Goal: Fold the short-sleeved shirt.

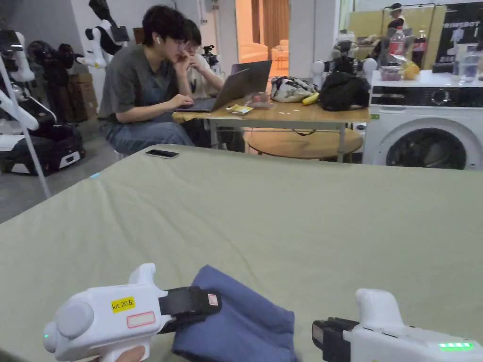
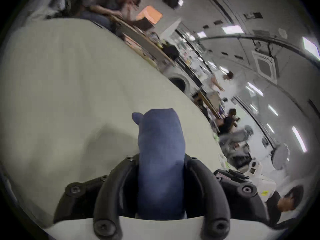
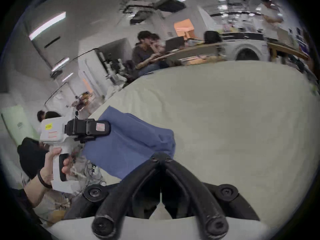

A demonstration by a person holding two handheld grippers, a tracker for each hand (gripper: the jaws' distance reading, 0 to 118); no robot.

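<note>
Holding the bundled blue shirt (image 1: 240, 320) clamped between its jaws just above the green bench (image 1: 283, 212), left tool (image 2: 161, 159) bears the weight while right tool (image 3: 161, 159), jaws closed together at shirt's edge, apparently steadies it for laying down.

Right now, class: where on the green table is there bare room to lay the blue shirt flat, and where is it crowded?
Free: the broad middle of the green table, between the phone at the far edge and the shirt at the near edge. Crowded: the near edge, where the left tool and the right tool hold the shirt.
</note>
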